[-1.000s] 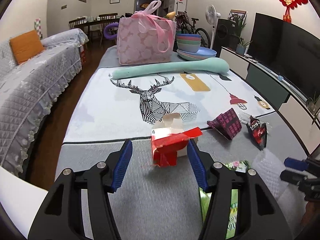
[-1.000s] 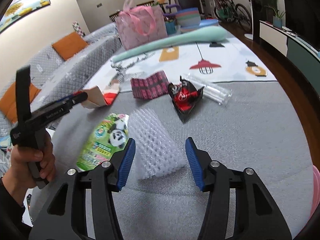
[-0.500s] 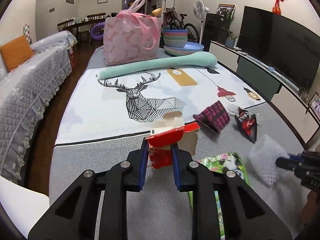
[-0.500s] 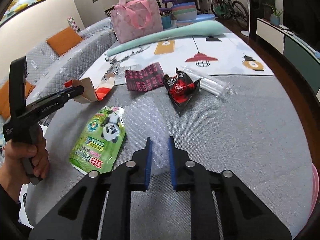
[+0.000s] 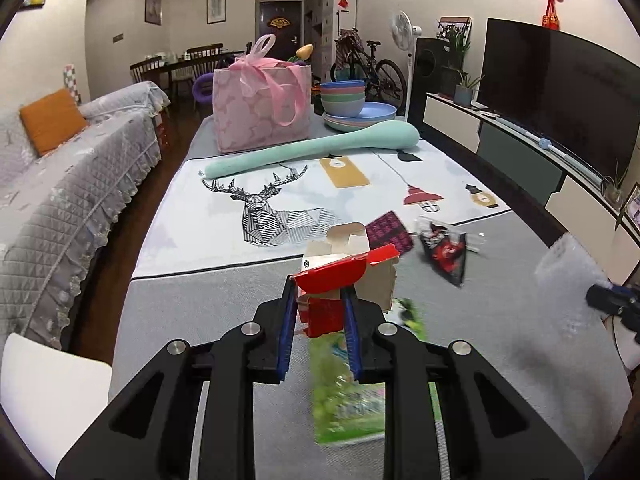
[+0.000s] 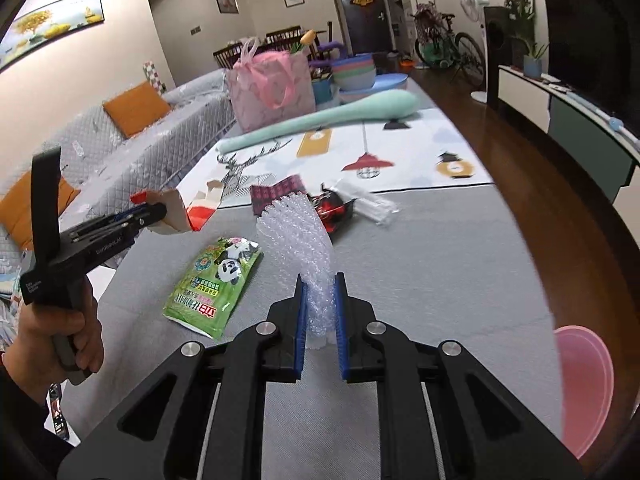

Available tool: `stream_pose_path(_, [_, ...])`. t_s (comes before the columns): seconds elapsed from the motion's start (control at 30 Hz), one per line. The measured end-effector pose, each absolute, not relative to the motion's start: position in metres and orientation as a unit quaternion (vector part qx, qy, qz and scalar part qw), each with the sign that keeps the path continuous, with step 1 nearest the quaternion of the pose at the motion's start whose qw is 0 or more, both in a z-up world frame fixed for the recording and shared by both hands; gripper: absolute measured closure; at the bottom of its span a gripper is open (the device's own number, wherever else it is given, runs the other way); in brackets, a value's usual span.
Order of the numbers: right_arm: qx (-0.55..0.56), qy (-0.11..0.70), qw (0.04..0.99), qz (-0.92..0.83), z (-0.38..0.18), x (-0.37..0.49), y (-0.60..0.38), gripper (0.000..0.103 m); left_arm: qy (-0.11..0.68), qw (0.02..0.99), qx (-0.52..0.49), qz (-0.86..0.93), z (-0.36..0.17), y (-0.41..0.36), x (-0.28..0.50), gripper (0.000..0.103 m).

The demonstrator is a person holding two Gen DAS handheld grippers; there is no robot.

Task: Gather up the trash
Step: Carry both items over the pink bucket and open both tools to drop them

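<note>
My left gripper (image 5: pixel 318 312) is shut on a torn red and tan carton (image 5: pixel 340 276) and holds it above the grey tablecloth; the carton also shows in the right wrist view (image 6: pixel 176 210). My right gripper (image 6: pixel 320 304) is shut on a sheet of bubble wrap (image 6: pixel 298 236), lifted off the table; the wrap shows at the right of the left wrist view (image 5: pixel 568 276). A green panda pouch (image 6: pixel 216 280) lies flat below. A maroon wrapper (image 6: pixel 278 192), a red and black wrapper (image 6: pixel 334 208) and a clear plastic wrapper (image 6: pixel 374 204) lie beyond.
A pink bin (image 6: pixel 584 384) sits at the right table edge. At the far end stand a pink bag (image 5: pixel 262 108), stacked bowls (image 5: pixel 346 102) and a long mint cushion (image 5: pixel 312 148). A sofa (image 5: pixel 60 184) runs along the left, a TV cabinet (image 5: pixel 560 168) along the right.
Both grippers closed from open: the left on the carton, the right on the bubble wrap. Both have since lifted their pieces off the table.
</note>
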State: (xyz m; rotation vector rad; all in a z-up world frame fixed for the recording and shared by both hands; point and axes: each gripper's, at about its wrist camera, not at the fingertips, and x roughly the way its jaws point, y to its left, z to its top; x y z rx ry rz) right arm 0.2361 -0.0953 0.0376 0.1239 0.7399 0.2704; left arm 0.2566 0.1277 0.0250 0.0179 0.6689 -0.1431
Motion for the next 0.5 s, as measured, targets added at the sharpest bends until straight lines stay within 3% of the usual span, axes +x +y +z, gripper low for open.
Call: stream_pose_path(0.5, [0.061, 0.324, 0.94, 0.093, 0.066, 0.183, -0.171, 0.09, 0.305, 0.948, -0.007, -0.085, 0.042, 0.064, 0.195, 0.081])
